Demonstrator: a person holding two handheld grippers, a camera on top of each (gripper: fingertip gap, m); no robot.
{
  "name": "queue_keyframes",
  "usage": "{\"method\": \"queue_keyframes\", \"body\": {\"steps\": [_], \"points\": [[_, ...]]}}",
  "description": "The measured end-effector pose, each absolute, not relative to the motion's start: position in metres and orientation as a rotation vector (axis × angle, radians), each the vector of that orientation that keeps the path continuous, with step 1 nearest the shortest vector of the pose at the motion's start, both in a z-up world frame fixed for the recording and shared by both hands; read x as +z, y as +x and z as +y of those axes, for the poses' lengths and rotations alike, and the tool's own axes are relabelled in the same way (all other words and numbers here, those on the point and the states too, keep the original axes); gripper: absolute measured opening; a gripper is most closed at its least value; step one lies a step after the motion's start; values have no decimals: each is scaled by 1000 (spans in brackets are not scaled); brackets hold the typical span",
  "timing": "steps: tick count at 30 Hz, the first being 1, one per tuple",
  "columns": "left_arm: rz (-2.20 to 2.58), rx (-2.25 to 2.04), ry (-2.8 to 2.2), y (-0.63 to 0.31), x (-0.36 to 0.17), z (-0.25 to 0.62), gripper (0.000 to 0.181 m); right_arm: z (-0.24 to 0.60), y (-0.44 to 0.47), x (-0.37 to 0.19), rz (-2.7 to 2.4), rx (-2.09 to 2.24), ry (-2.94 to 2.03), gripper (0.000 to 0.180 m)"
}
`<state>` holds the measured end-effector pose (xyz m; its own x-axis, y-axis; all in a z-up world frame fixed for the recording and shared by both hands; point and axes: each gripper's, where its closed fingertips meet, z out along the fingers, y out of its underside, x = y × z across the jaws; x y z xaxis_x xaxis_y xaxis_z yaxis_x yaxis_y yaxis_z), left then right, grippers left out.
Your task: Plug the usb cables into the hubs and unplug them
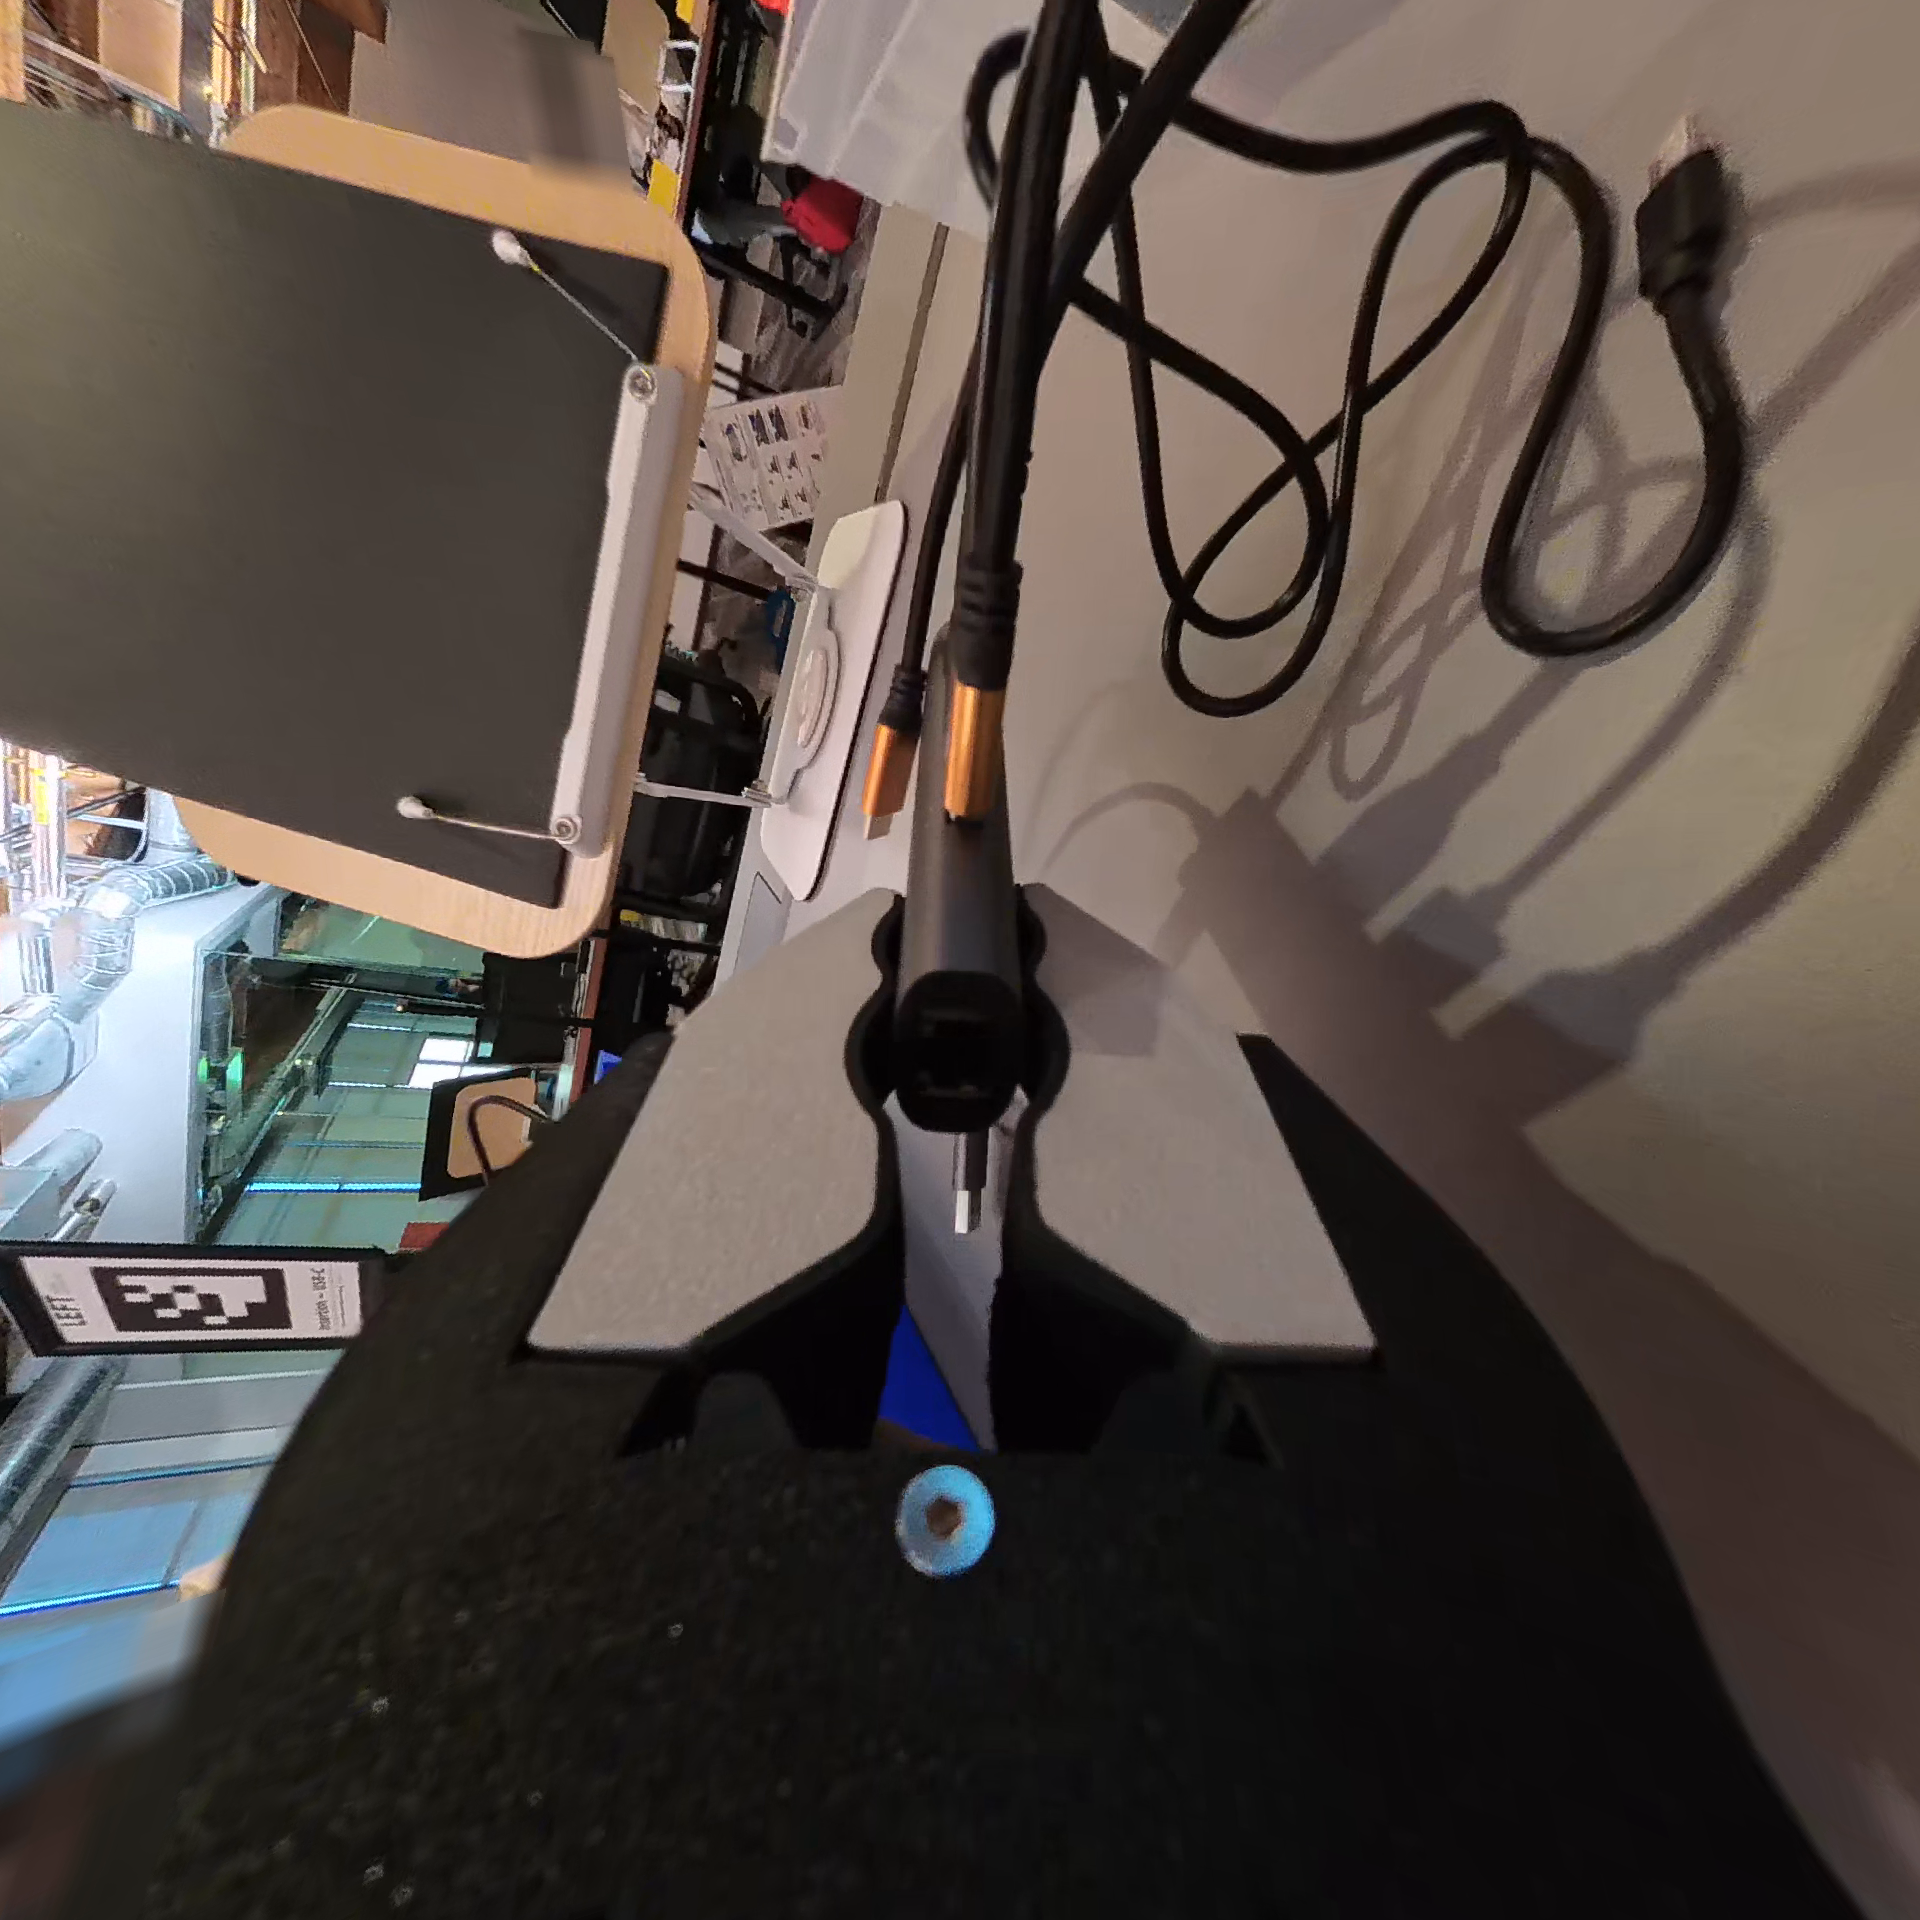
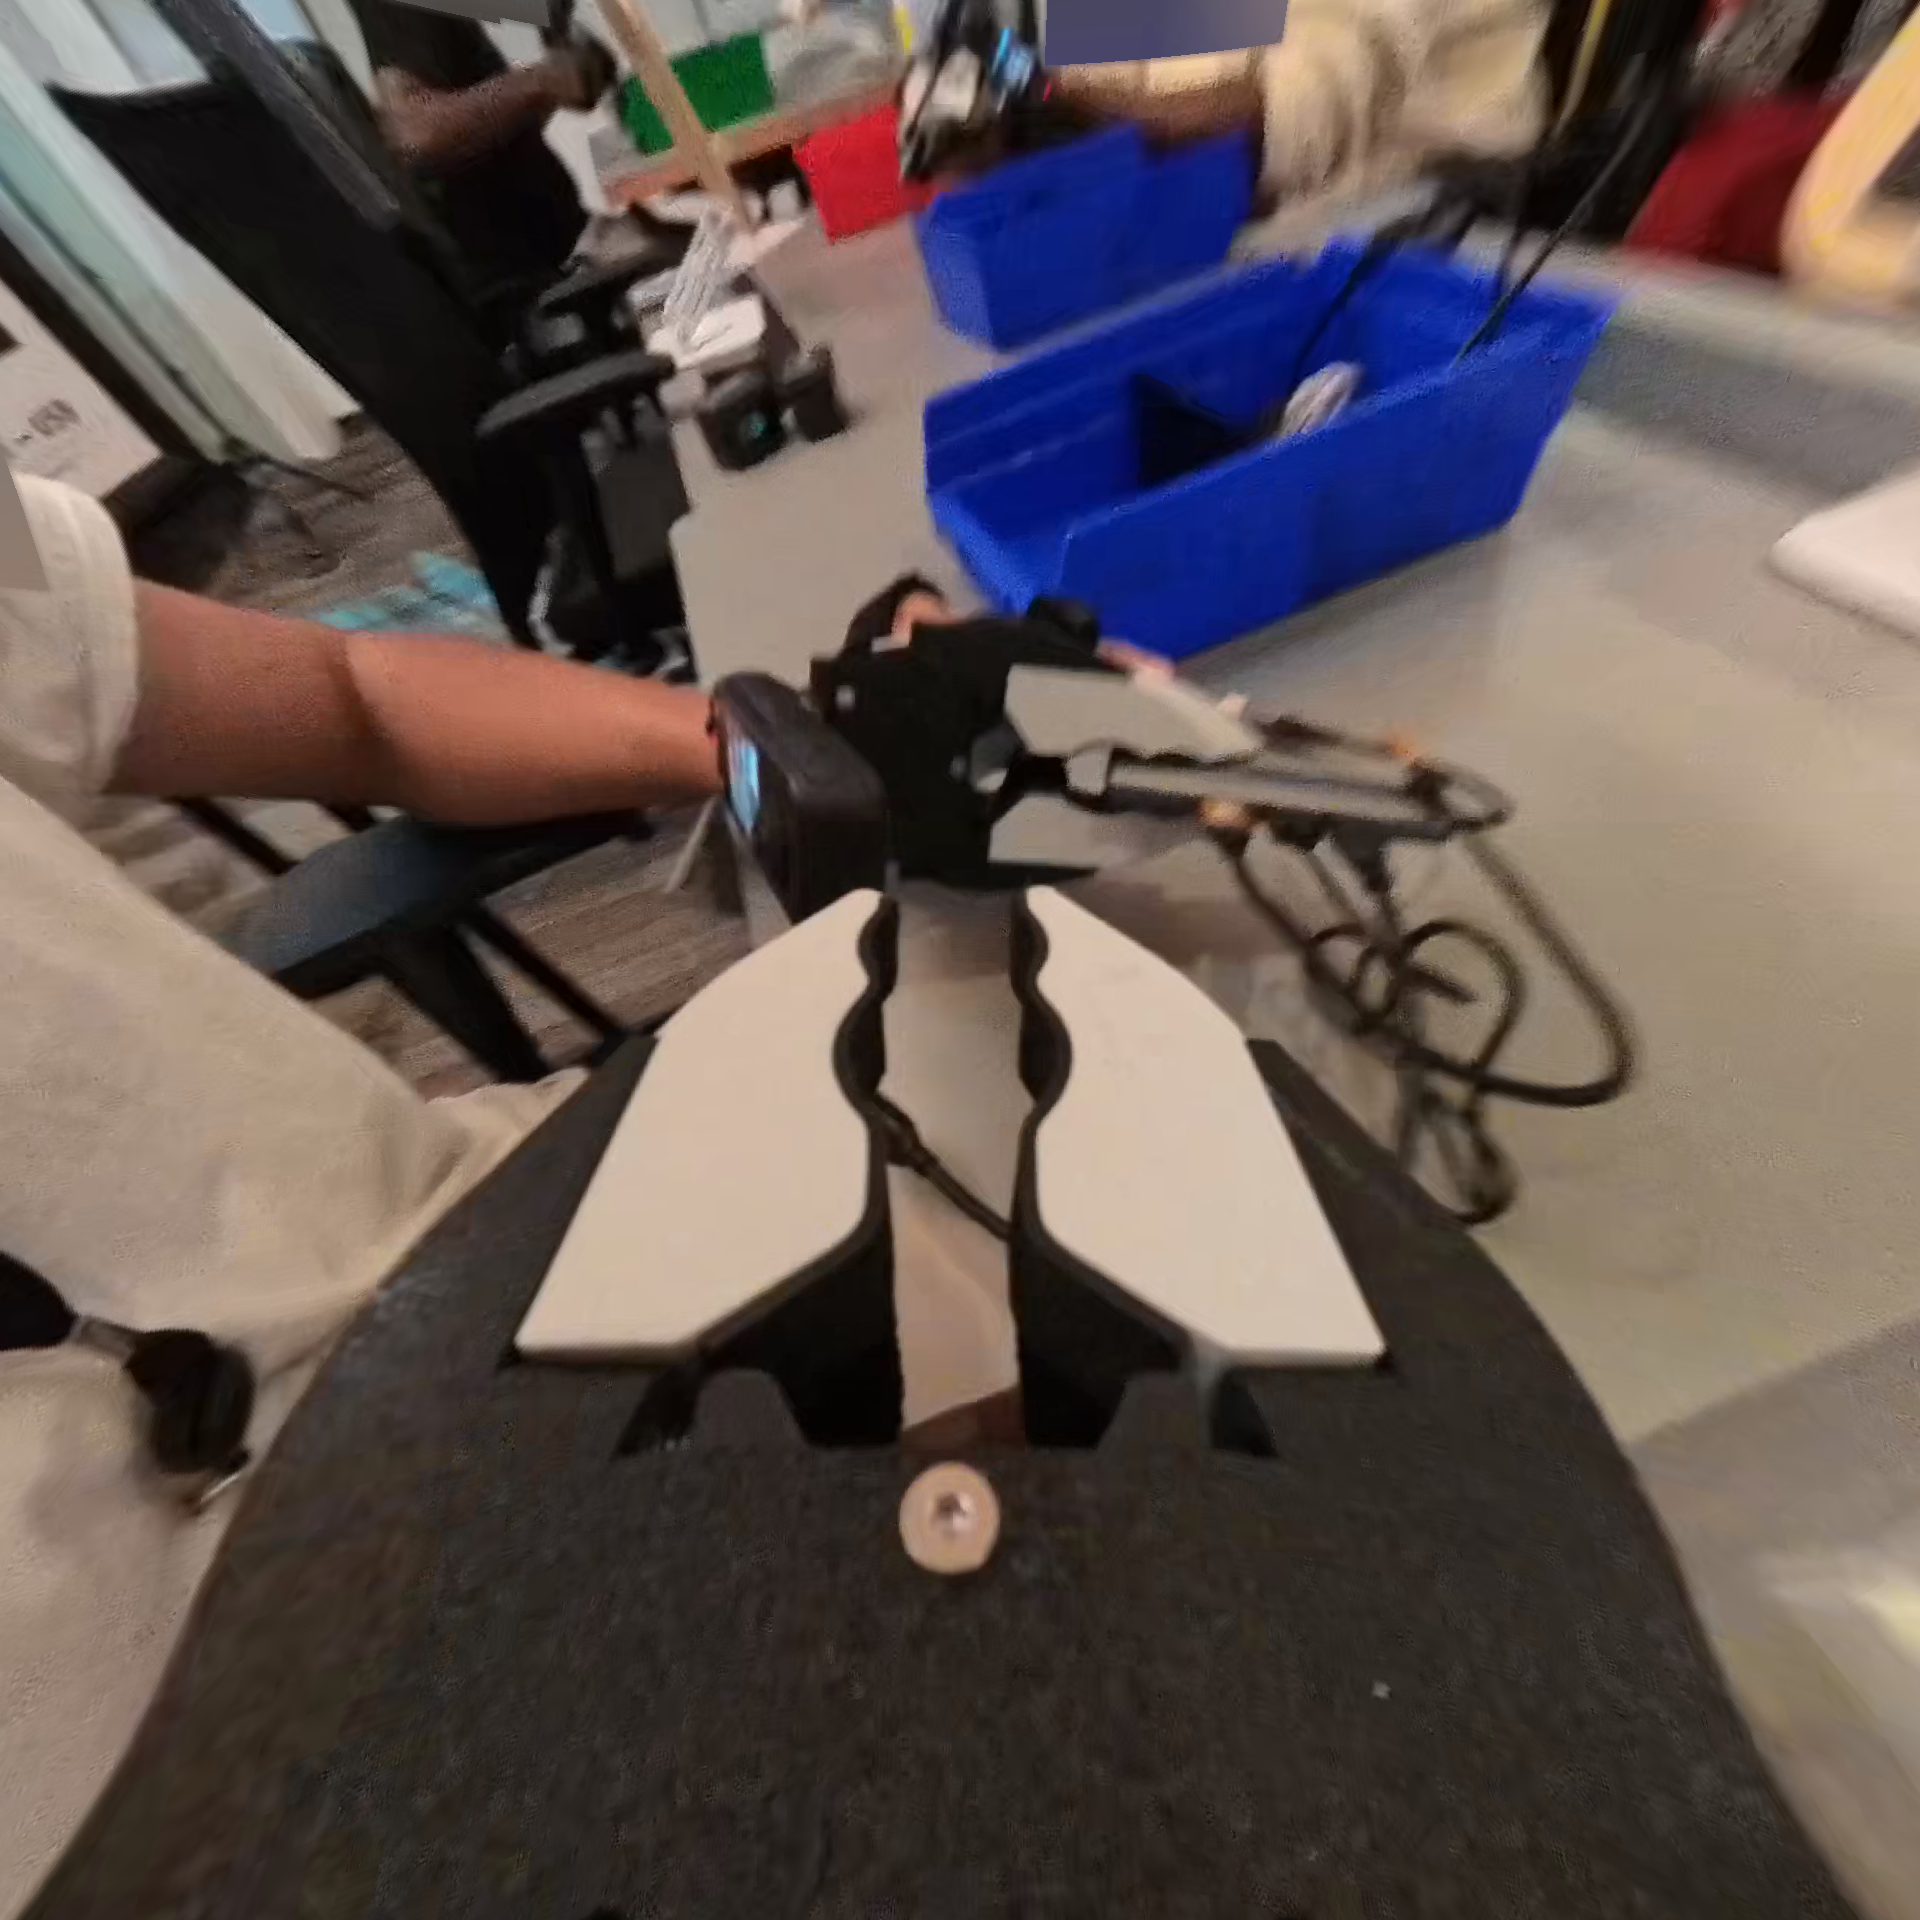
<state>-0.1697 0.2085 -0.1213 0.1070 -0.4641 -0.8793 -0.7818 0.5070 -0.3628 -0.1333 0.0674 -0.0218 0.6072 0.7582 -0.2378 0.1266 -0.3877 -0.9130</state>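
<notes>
Two orange-tipped cables (image 1: 961,748) in the hub (image 1: 951,935) between left fingers (image 1: 790,1091) (right fingers (image 2: 727,1122) narrow, around a thin cord (image 2: 940,1169)).

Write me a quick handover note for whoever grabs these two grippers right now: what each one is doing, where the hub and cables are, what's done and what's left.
Left gripper: shut on the dark hub, held up off the grey table.
Right gripper: jaws apart, nothing clamped; a thin black lead crosses the gap between its fingers.
Cables: one orange-collared plug looks seated in the hub; a second orange-collared plug sits beside it, seating unclear. A loose black cable lies coiled on the table, its black plug unconnected.
Done: at least one cable plugged in.
Left: check the second plug, then probably plug the loose cable, then unplug all.
</notes>
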Motion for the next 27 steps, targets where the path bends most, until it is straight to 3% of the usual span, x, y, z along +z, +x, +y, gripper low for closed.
{"method": "queue_keyframes", "body": {"steps": [2,4,7,13,16,18,27], "points": [[1528,312,-1121,-168,-119,205,16,84,-153,-79,-637,897,-2053,36],[1527,302,-1112,-166,-118,200,16,115,-156,-108,-405,848,-2076,40],[1543,302,-1080,-162,-119,192,16,139,-149,-104,-236,767,-1913,39],[1528,276,-1083,-161,-117,191,16,148,-146,-97,-349,510,-1823,37],[1549,261,-1079,-159,-120,186,16,150,-147,-99,-383,451,-1810,24],[1555,263,-1074,-158,-122,184,16,149,-145,-98,-369,463,-1790,15],[1554,264,-1079,-152,-118,186,17,147,-137,-97,-311,628,-1828,14]]}}
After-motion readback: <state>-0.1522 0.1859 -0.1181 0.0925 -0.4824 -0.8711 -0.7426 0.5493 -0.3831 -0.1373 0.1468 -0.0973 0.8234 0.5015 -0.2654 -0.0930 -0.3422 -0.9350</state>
